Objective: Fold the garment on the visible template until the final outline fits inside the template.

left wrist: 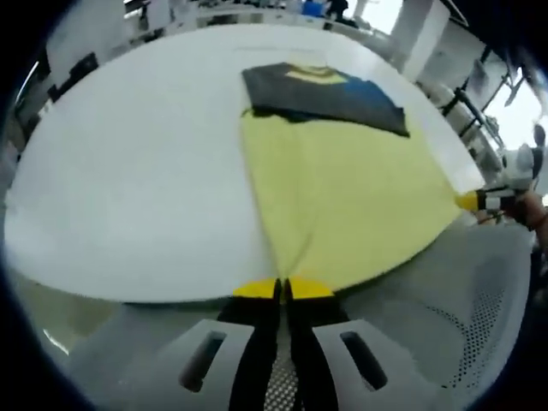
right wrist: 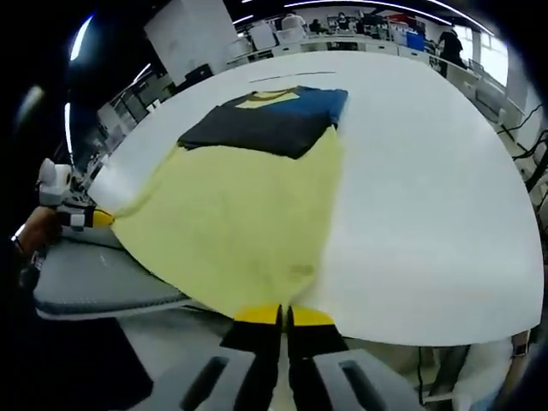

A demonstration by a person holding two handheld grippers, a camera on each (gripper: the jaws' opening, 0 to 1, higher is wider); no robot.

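Left gripper view, garment (left wrist: 342,188) hem apparently in left gripper (left wrist: 283,289)

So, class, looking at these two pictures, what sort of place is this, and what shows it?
Probably a lab or open-plan workshop. A yellow garment lies on a large white table, held at its corners by the left gripper and right gripper. Behind stand rows of workbenches under strip ceiling lights.

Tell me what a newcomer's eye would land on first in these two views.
The pale yellow garment spread across the white table, its dark grey and blue upper part folded at the far end. Its near edge is stretched between the two grippers: the left gripper shut on one corner and the right gripper shut on the other. A grey perforated chair seat sits beside the table's near edge.
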